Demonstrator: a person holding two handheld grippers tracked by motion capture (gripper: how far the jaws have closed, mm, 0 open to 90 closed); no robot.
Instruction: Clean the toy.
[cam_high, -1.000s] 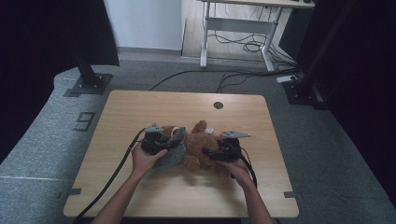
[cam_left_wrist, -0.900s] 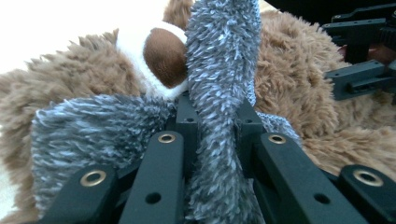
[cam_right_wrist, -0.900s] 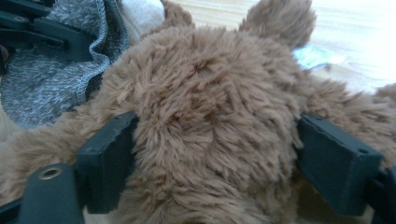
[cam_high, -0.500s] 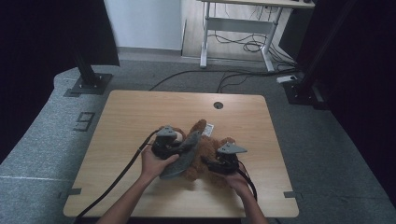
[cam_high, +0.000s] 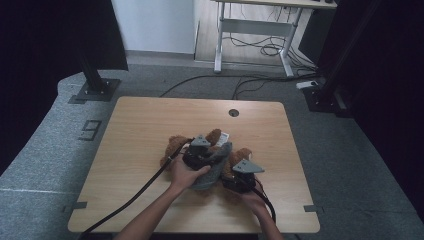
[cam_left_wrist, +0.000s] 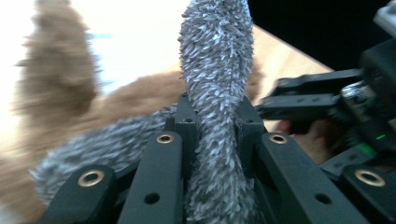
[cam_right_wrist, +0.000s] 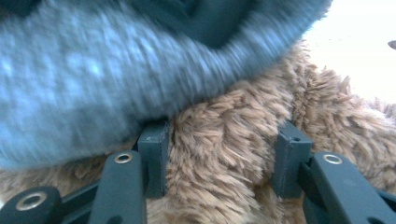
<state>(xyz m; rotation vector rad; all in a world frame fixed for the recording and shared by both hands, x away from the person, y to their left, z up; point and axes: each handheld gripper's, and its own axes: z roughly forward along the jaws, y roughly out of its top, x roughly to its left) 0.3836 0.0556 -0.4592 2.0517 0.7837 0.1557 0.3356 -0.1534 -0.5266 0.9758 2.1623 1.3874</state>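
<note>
Left gripper (cam_left_wrist: 212, 135) clamped on grey cloth (cam_left_wrist: 215, 70), right gripper (cam_right_wrist: 224, 161) clamping brown plush toy (cam_right_wrist: 224, 140)

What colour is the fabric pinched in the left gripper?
Grey fuzzy fabric, flecked white; clearest in the left gripper view.

Both forearms come in from the bottom of the high view and meet over the middle of the table. The left gripper (cam_high: 206, 152) is held in the left hand (cam_high: 186, 175), its jaws pressed tight on a fold of grey fuzzy fabric (cam_left_wrist: 215, 93). The right gripper (cam_high: 239, 176) has its jaws around brown plush fur (cam_right_wrist: 219, 154), touching it on both sides.
</note>
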